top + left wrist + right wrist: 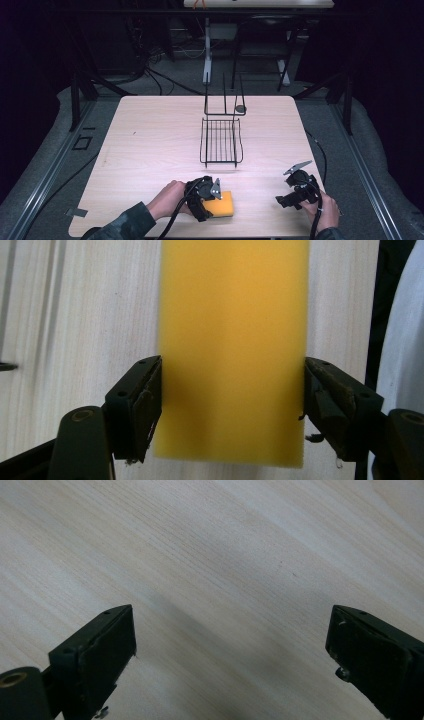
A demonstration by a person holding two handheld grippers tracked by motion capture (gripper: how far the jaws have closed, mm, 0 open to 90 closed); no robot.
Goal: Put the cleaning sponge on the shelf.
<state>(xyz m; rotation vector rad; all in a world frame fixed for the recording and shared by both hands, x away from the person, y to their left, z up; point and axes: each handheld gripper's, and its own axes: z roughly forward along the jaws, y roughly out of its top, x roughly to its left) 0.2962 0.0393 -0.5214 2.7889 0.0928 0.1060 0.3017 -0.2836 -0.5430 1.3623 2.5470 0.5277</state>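
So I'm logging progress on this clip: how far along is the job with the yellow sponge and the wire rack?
Nothing looks finished: the wire rack sits bare mid-table. In hand: the left gripper has its jaws on either side of the yellow sponge, which lies flat at the table's near edge; whether they squeeze it yet is unclear. The right gripper hovers open over bare wood. Left, presumably: lifting the sponge and carrying it to the rack.

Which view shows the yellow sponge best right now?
The left gripper view: the yellow sponge runs up between that hand-held gripper's jaws, both long edges visible. The high view shows it small, partly covered by the left hand-held gripper.
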